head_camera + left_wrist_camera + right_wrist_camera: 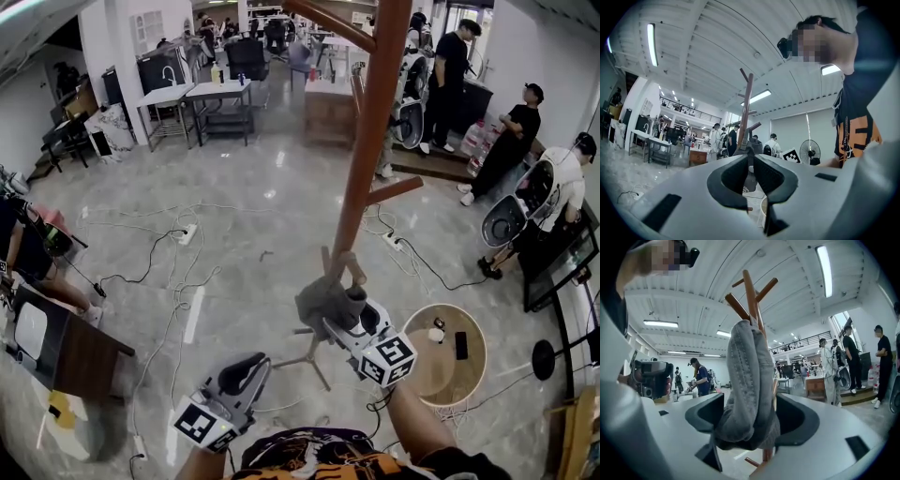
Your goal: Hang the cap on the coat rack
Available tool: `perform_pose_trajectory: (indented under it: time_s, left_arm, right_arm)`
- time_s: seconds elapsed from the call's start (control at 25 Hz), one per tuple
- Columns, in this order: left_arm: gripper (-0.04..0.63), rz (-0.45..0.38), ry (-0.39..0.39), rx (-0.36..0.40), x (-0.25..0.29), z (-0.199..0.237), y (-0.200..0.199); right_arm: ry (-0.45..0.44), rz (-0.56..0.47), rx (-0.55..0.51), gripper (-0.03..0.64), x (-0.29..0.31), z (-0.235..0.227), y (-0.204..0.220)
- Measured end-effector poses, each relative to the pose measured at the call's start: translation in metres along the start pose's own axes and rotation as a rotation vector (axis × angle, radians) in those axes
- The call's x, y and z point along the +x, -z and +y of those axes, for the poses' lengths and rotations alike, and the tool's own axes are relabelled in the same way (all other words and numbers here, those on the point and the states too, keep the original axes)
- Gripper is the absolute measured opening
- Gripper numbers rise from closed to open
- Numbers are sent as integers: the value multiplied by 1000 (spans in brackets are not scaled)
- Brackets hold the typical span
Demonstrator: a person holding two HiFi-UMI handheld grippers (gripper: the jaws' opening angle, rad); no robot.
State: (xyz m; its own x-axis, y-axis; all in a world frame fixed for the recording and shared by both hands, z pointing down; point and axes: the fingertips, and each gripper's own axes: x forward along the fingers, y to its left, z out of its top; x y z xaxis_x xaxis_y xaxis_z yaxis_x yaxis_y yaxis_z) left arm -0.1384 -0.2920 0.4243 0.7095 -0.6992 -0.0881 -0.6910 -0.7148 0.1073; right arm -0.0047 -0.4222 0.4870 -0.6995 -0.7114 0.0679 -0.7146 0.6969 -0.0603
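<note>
A grey cap (323, 302) hangs folded on a low peg of the brown wooden coat rack (370, 141). In the right gripper view the cap (750, 380) drapes down from a peg of the rack (750, 291). It hangs between the jaws of my right gripper (751, 417), which stand wide apart and do not press on the cloth. In the head view the right gripper (356, 314) sits right next to the cap. My left gripper (246, 370) is lower and to the left, away from the rack. Its jaws are shut on nothing (751, 161), pointing toward the rack (746, 108).
A small round wooden table (422, 366) with a phone stands right of the rack's base. Cables and a power strip (187, 233) lie on the glossy floor. A dark desk (56, 342) is at the left. Several people stand at the right, and tables at the back.
</note>
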Motion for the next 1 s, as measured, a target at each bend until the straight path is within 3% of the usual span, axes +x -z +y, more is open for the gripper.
perform_pose_trajectory:
  time_s: [0.16,0.28,0.64,1.0]
  left_arm:
    - [55,6,15,2,-1,-2,1]
    - [55,7,28,0,2,1,1]
    - [55,-5,51,3,10,-3,-8]
    - [55,-7,71,-3,15,-8,-9]
  right_arm:
    - [10,9,-20,372,-15,4,5]
    - [6,-52,-3,390,-26,7,-7]
    - [-60,-149,-7,388,-58,38,-55]
    - [-84,-127,-32,218,-80,56,-66]
